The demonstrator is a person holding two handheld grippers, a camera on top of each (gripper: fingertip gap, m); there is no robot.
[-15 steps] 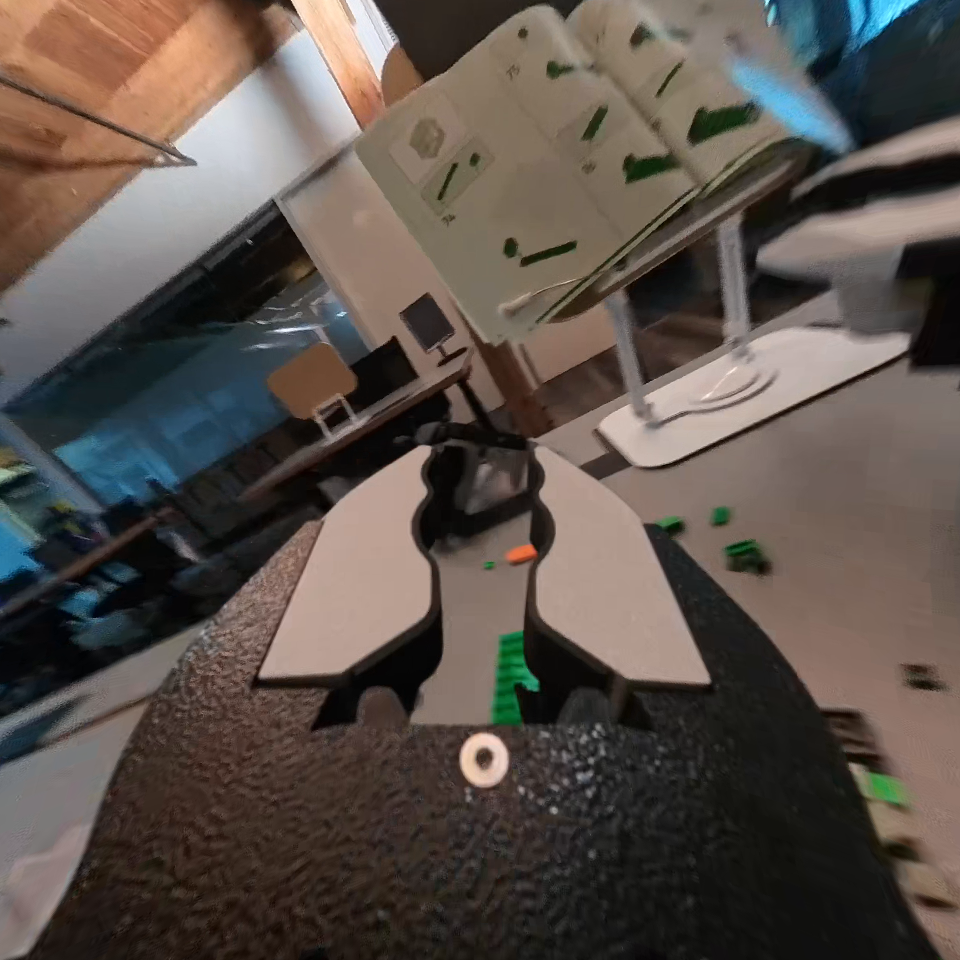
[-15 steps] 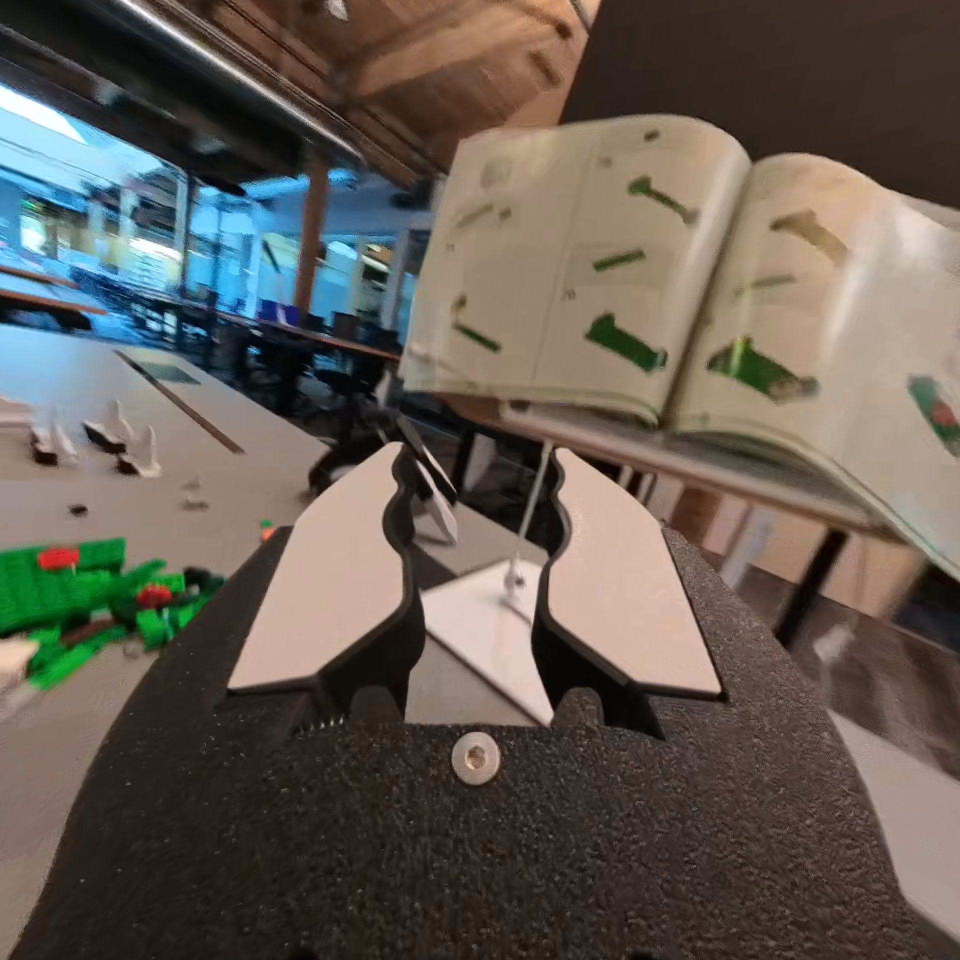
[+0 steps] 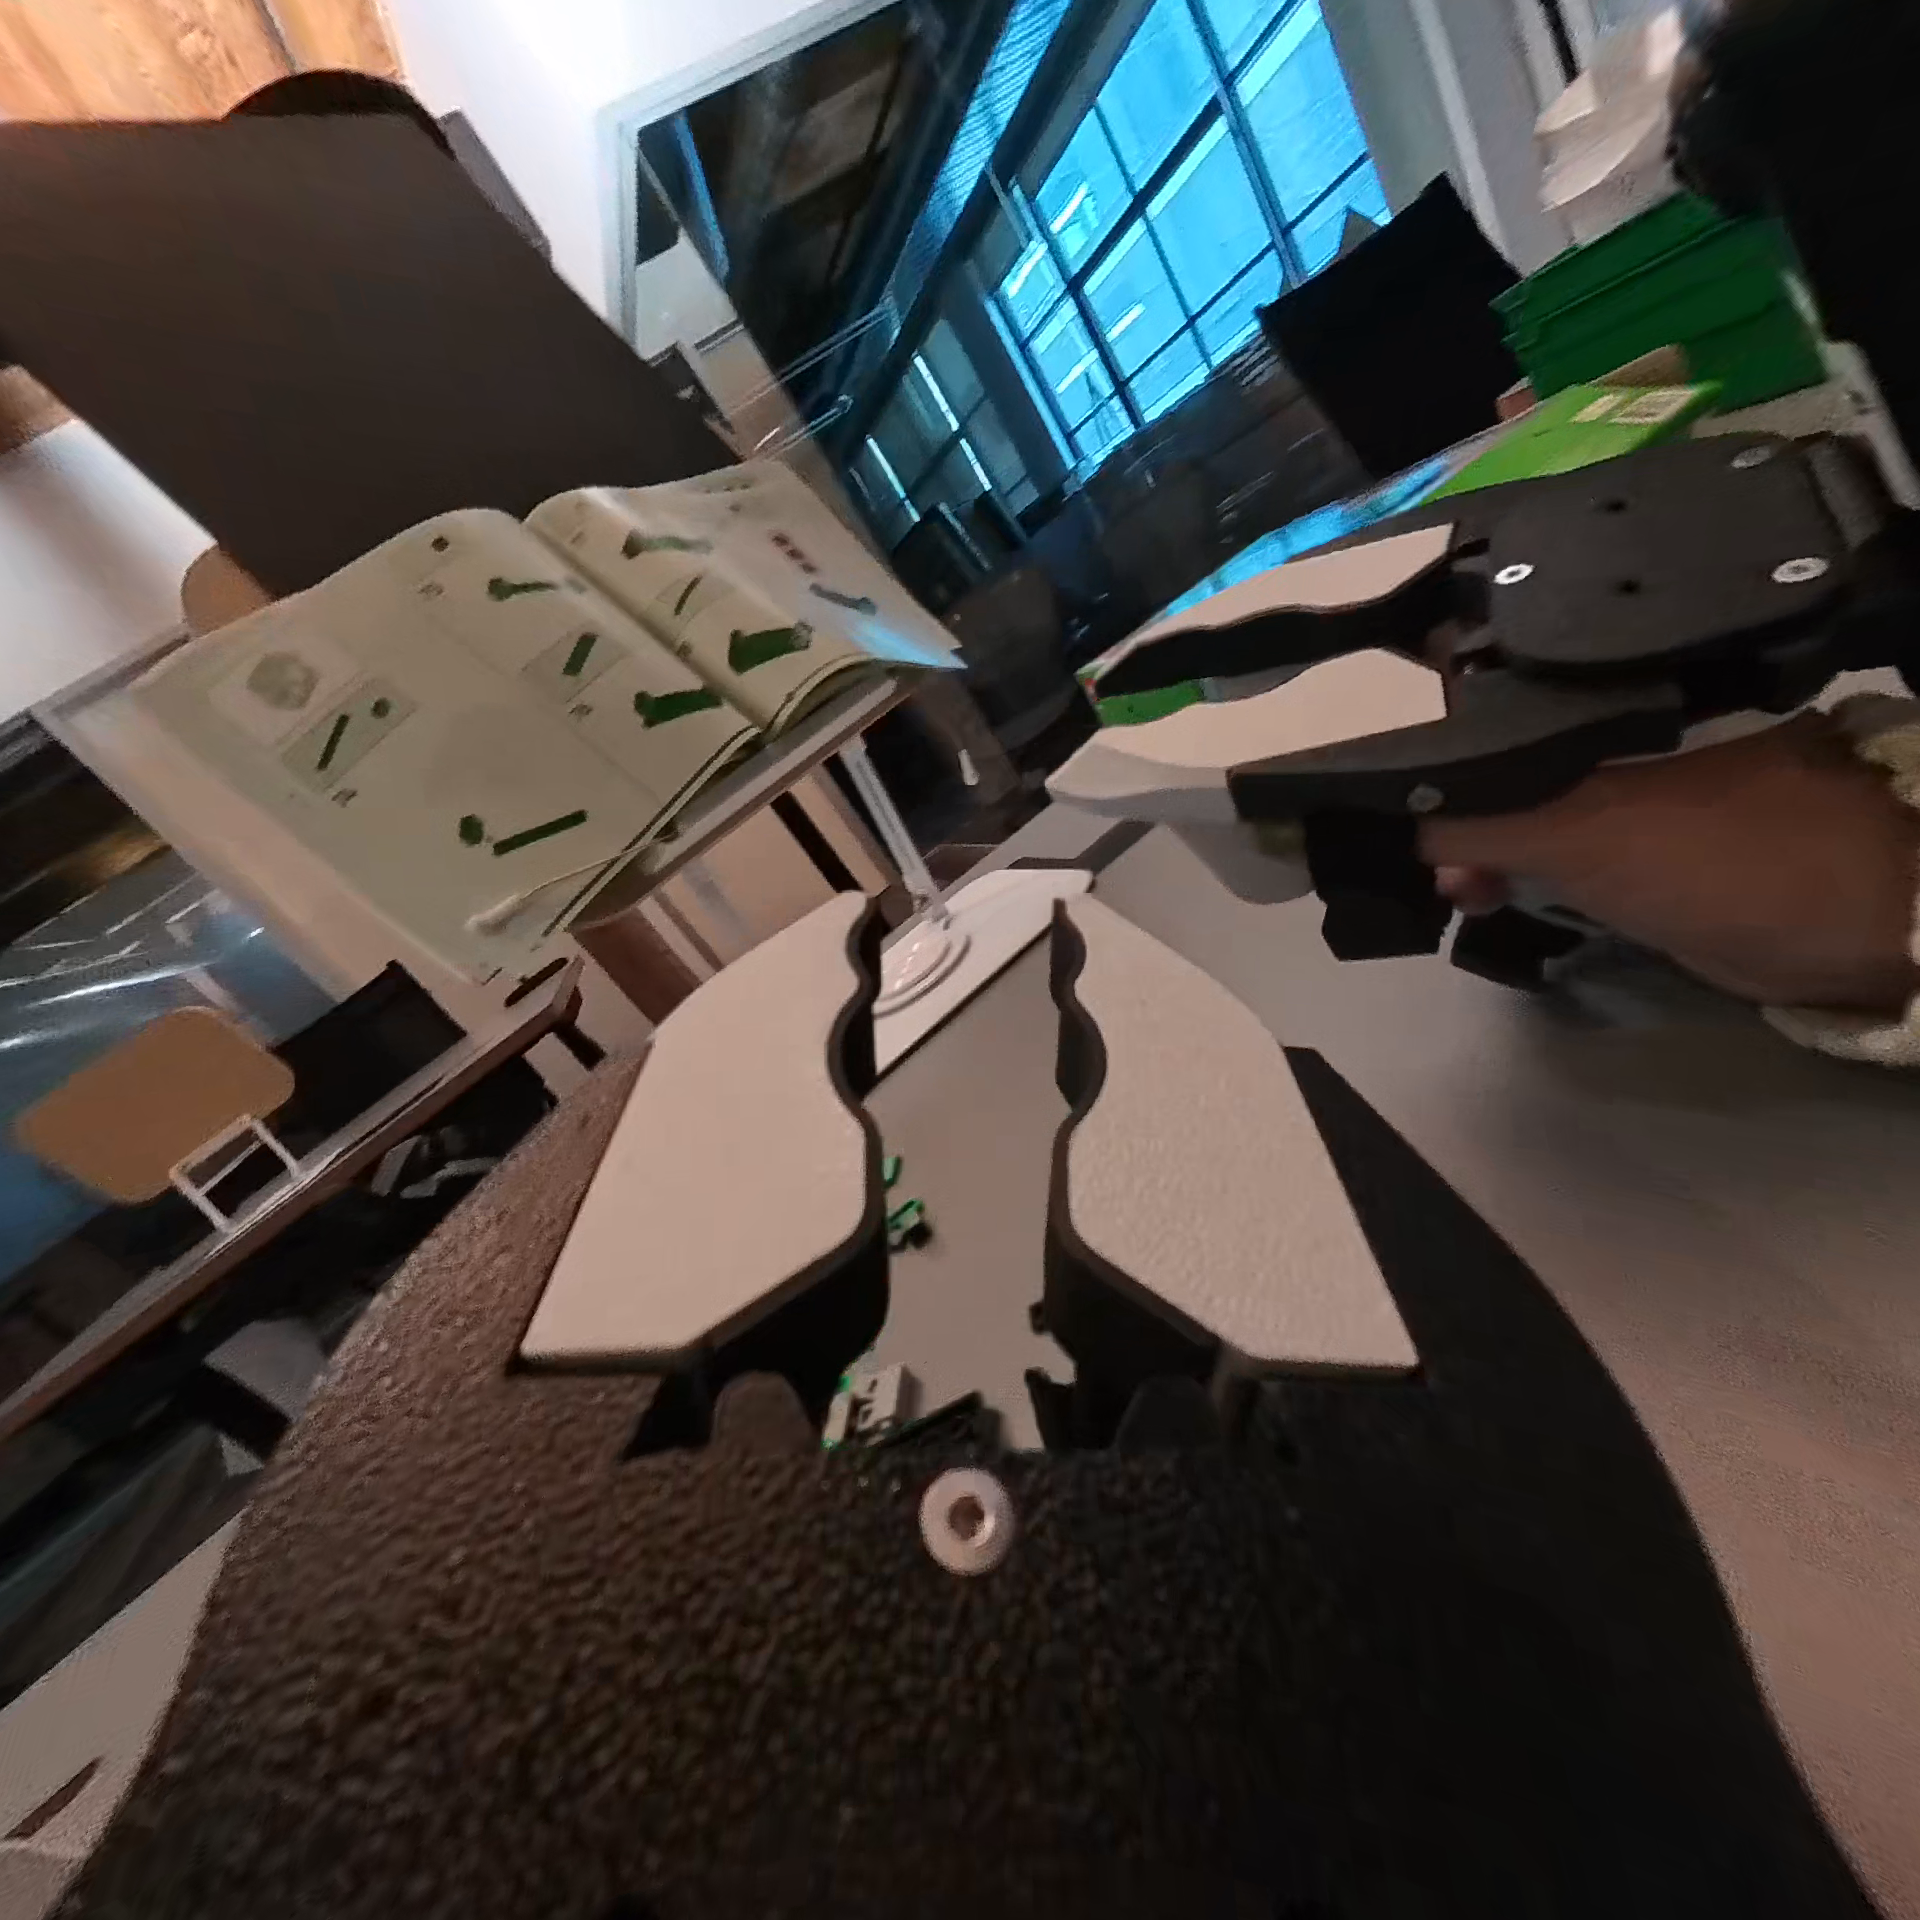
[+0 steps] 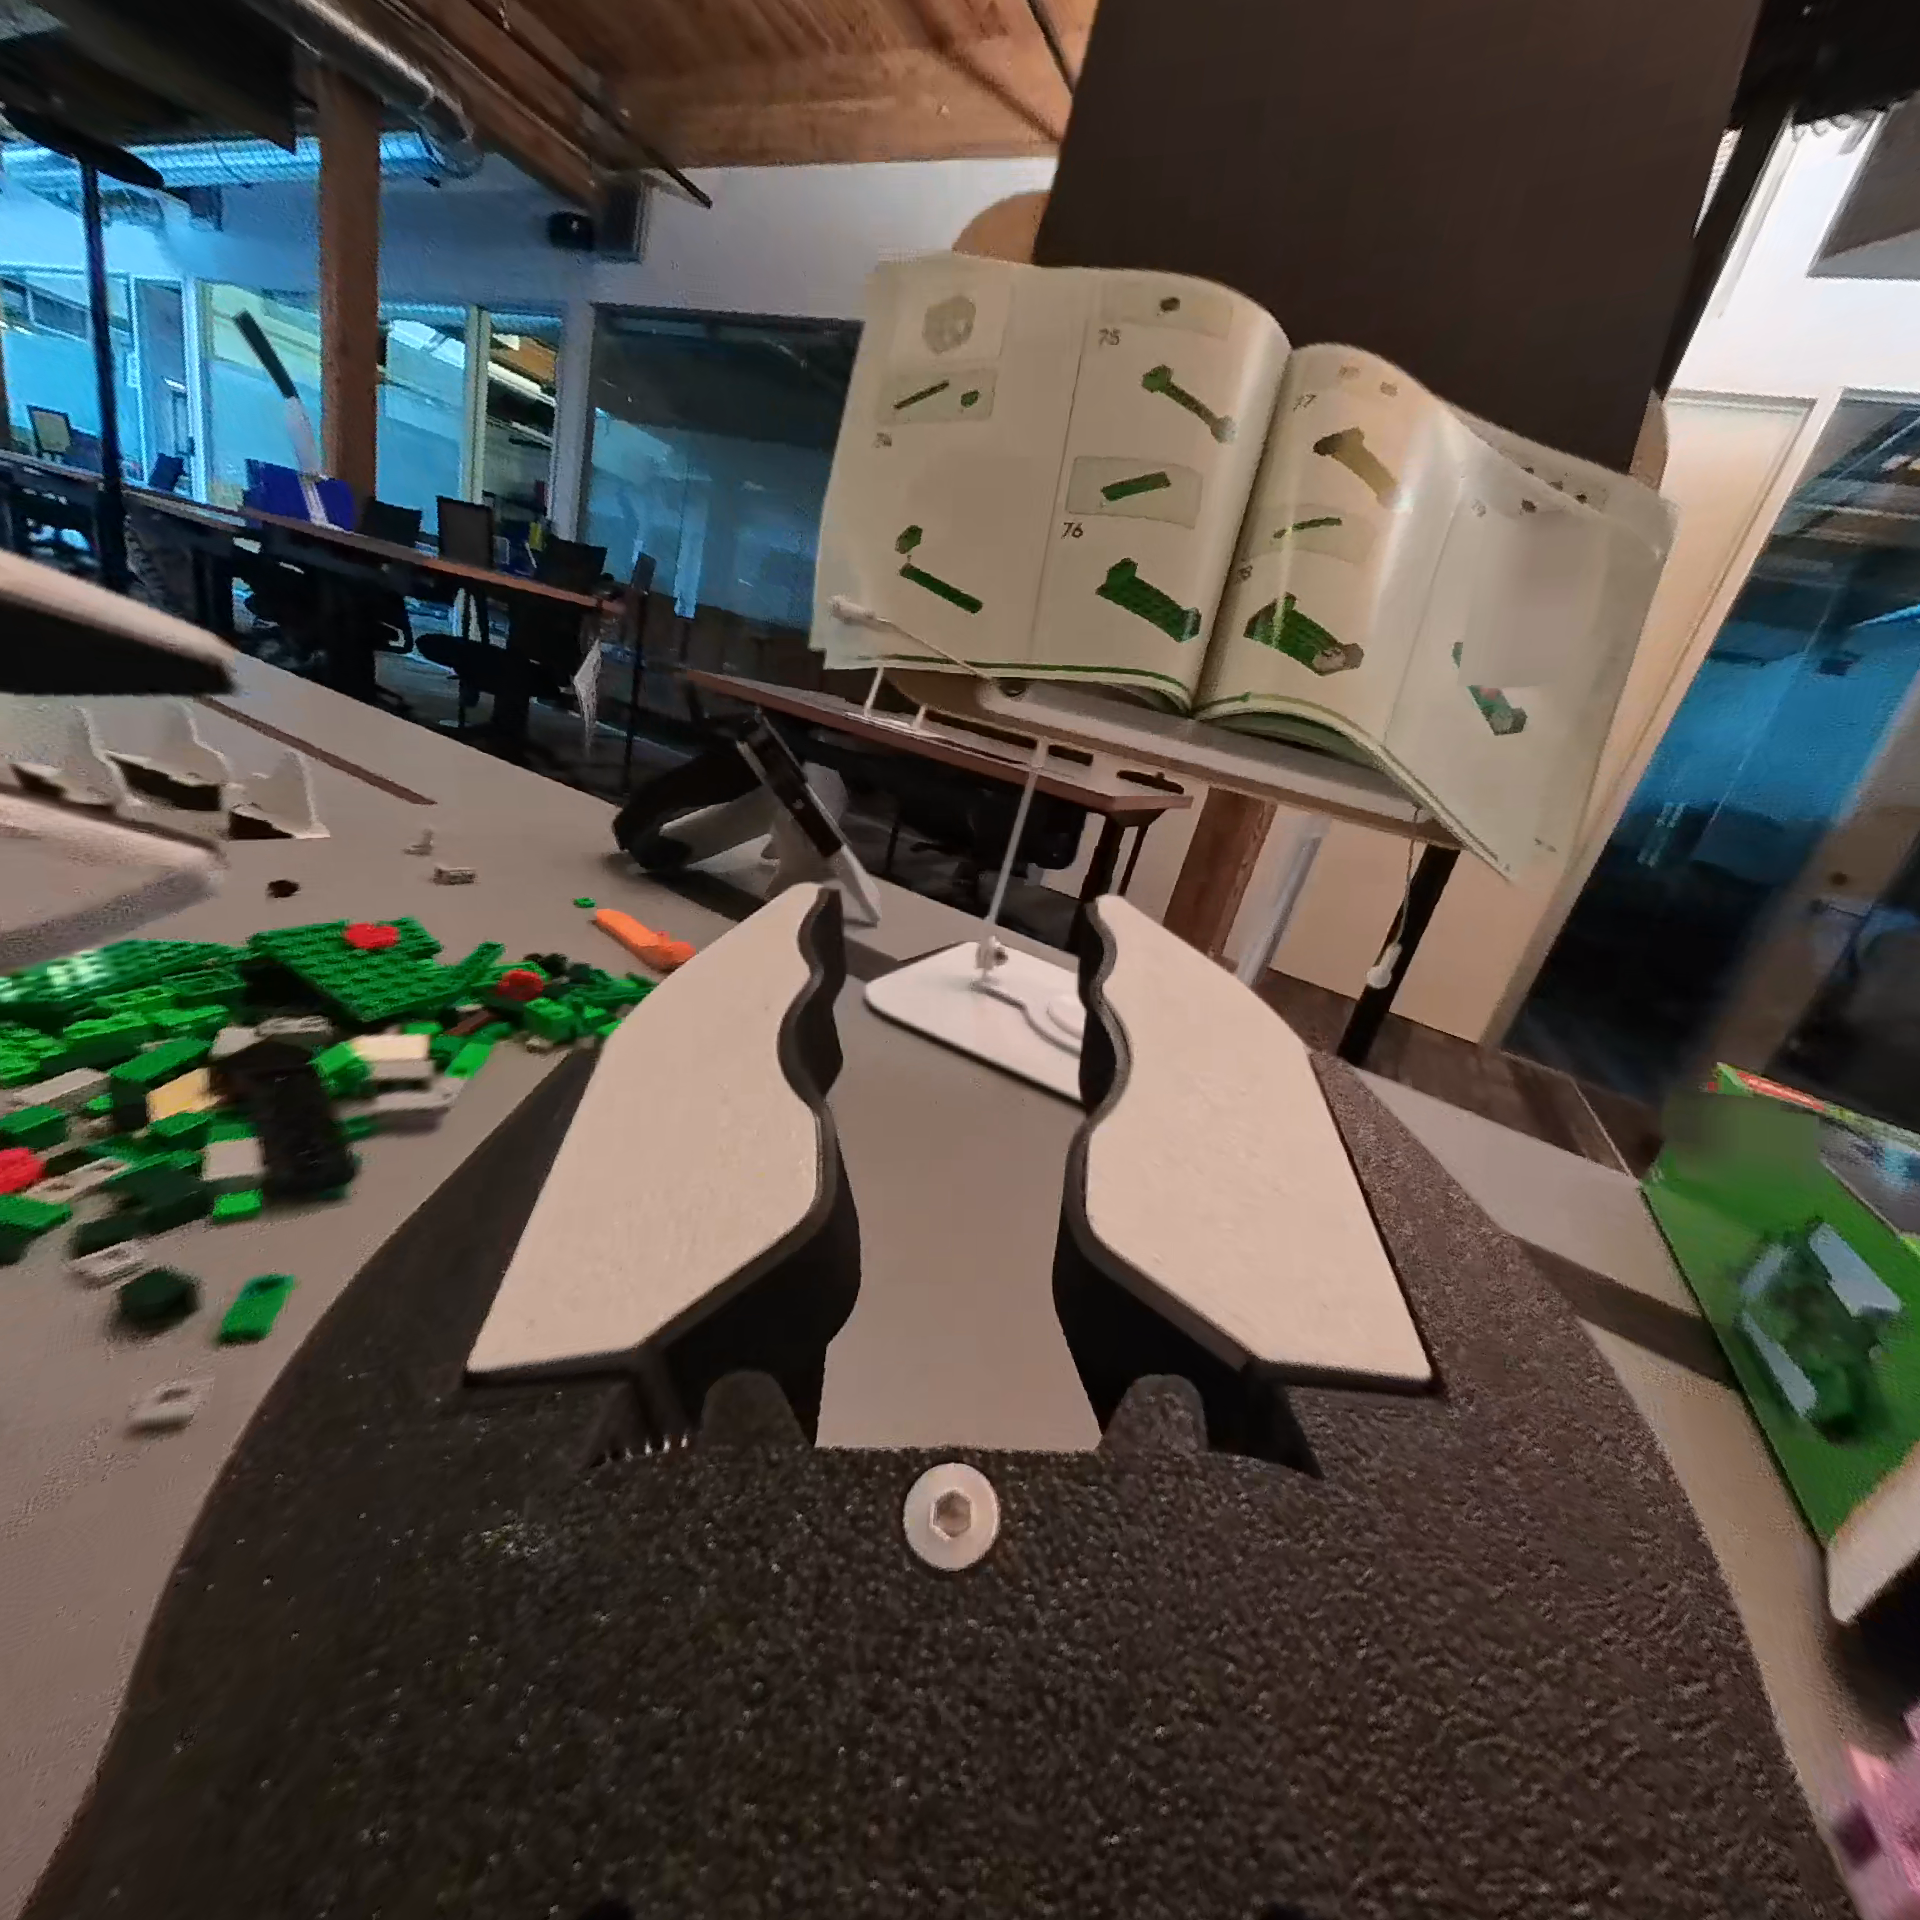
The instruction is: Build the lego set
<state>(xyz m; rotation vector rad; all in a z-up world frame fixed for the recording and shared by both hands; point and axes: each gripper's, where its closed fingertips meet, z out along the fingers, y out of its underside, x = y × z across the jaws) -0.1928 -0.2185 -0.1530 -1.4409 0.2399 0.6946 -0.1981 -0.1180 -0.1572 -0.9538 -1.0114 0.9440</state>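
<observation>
Lego bricks, mostly green plastic with a few red studs, are barely visible in the left wrist view: just a couple of green bits on the grey desk between the left tool fingers, which are spread and empty. Off to its right the right tool hovers, held by a hand. Ahead-left, the open paper instruction booklet sits on a white stand.

Right wrist view: right tool is spread too, holding nothing. Big loose brick pile lies to its left, an orange piece just beyond. Booklet is dead ahead, green box to the right. My guess: next pick means swinging left, and the left tool looks nearer.
</observation>
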